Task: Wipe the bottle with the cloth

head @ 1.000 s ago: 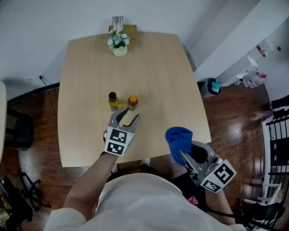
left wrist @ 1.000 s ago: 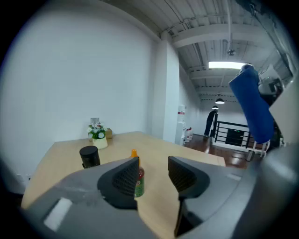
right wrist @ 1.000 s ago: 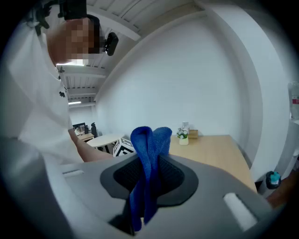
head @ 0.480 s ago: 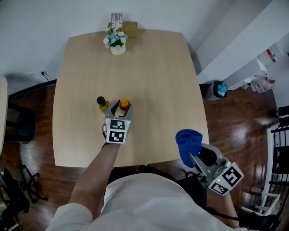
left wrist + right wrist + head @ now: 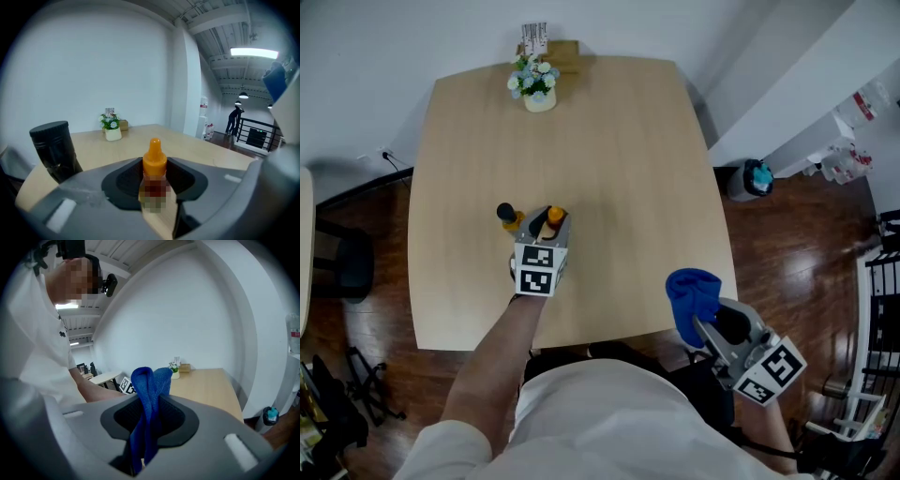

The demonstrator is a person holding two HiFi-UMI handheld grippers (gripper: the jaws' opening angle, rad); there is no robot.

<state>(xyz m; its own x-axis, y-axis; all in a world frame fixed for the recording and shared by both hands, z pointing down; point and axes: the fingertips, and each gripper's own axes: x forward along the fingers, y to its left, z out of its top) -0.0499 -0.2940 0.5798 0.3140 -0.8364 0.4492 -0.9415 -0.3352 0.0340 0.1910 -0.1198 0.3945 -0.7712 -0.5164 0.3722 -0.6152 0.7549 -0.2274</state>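
Observation:
An orange-capped bottle (image 5: 555, 217) stands upright on the wooden table (image 5: 619, 141), with a black-capped bottle (image 5: 506, 215) just to its left. My left gripper (image 5: 546, 222) has the orange-capped bottle (image 5: 154, 161) between its jaws, which are closing on it; the pads look pressed against its sides. The black-capped bottle (image 5: 54, 150) stands apart, outside the left jaw. My right gripper (image 5: 697, 323) hangs off the table's near right corner, shut on a folded blue cloth (image 5: 691, 292). That cloth (image 5: 149, 397) sticks up from between the jaws of the right gripper (image 5: 146, 427).
A small pot of flowers (image 5: 532, 86) and a brown box (image 5: 563, 49) sit at the table's far edge. A bin (image 5: 750, 178) stands on the dark floor to the right. A white wall runs behind the table. A person (image 5: 233, 119) stands far off by a railing.
My left gripper moved forward from short of the two bottles until its jaws reached round the orange-capped one and closed in. The right gripper drifted slightly right and down with the cloth.

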